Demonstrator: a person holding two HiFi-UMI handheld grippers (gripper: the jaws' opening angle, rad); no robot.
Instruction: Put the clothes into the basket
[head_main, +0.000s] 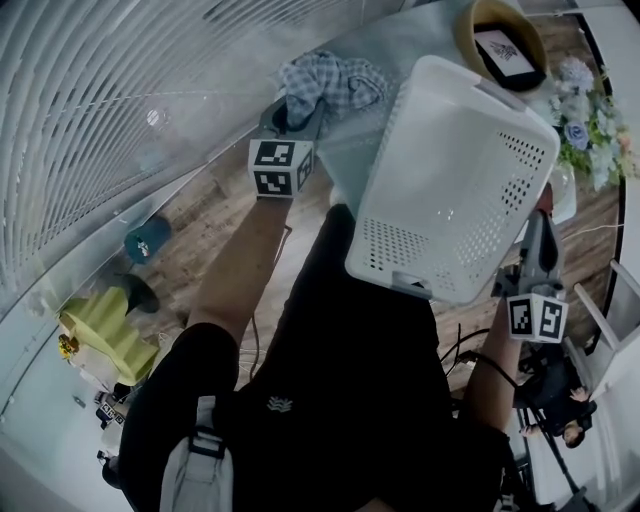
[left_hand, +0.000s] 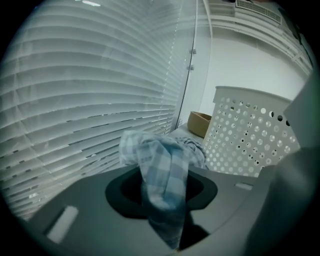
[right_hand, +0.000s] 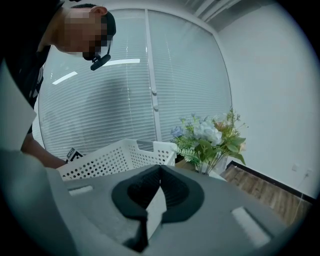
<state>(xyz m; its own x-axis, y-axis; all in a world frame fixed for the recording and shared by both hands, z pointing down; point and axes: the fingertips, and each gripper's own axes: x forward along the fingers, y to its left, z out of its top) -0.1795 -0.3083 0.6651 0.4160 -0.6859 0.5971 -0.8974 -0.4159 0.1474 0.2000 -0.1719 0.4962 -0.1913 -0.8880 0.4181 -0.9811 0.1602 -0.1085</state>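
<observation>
A blue-and-white checked cloth (head_main: 335, 80) lies bunched on the glass table (head_main: 420, 35). My left gripper (head_main: 300, 115) reaches into its near edge. In the left gripper view the cloth (left_hand: 160, 170) hangs pinched between the jaws of my left gripper (left_hand: 165, 202), which is shut on it. A white perforated basket (head_main: 460, 170) is held tilted in the air to the right of the cloth. My right gripper (head_main: 540, 225) is shut on its right rim. In the right gripper view a thin white strip of the basket (right_hand: 120, 155) sits between the jaws of my right gripper (right_hand: 155, 200).
A tan round tub (head_main: 500, 40) with a dark framed item stands at the table's far end, beside a flower bouquet (head_main: 590, 110). Window blinds (head_main: 90, 110) run along the left. A small cardboard box (left_hand: 199, 123) stands behind the cloth. A teal item (head_main: 148, 238) lies on the floor.
</observation>
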